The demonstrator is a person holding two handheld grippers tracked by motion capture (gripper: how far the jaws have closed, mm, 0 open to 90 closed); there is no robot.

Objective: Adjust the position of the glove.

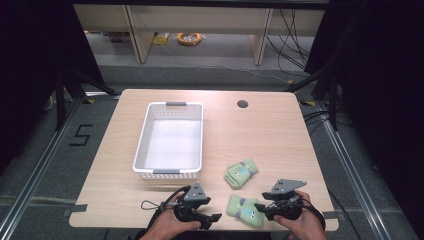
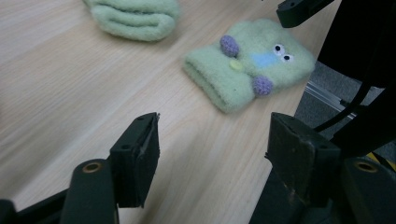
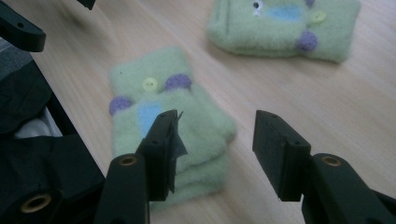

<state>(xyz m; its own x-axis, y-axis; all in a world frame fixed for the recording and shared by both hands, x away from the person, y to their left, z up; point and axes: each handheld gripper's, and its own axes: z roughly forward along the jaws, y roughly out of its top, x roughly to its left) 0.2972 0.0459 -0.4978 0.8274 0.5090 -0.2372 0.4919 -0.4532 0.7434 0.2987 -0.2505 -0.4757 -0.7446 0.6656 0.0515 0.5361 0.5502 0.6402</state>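
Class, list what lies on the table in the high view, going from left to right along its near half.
White basket → left gripper → near green mitten → right gripper. The far mitten overlaps these in left-right position, so it is left out.

We see our right gripper [image 3: 215,140] low over the wooden table [image 3: 364,121], with its two black jaws apart and nothing squeezed between them. Just under the left jaw lies a folded green fuzzy mitten [image 3: 187,116] with a yellow button, purple bobbles and a blue patch. Farther off lies a second green mitten [image 3: 261,30], apart from the first one.
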